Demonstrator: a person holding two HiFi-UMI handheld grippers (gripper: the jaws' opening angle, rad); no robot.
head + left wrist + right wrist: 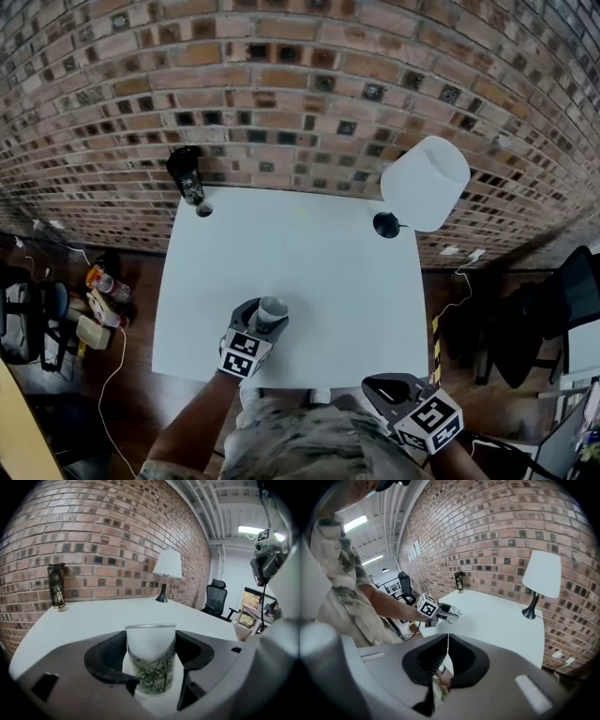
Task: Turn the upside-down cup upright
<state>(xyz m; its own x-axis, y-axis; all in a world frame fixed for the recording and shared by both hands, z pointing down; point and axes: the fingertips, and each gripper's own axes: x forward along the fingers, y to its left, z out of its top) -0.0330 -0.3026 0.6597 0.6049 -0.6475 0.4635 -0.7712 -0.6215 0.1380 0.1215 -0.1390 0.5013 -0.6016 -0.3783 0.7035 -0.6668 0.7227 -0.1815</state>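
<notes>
A white cup with a green bamboo print (151, 660) sits between the pads of my left gripper (152, 654), which are shut on its sides. Its grey-rimmed end faces away from the camera. In the head view the cup (271, 311) is tilted, just above the near part of the white table (309, 253), in my left gripper (263, 319). My right gripper (382, 386) hangs off the table's near right corner, with its jaws shut and nothing between them (448, 641). The right gripper view also shows the left gripper (440, 612).
A white-shaded lamp (424, 183) with a black base stands at the table's far right corner. A tall dark patterned cup (186, 173) and a small round lid (204, 210) are at the far left corner. Bags and cables lie on the floor at left; a black chair (553, 319) is at right.
</notes>
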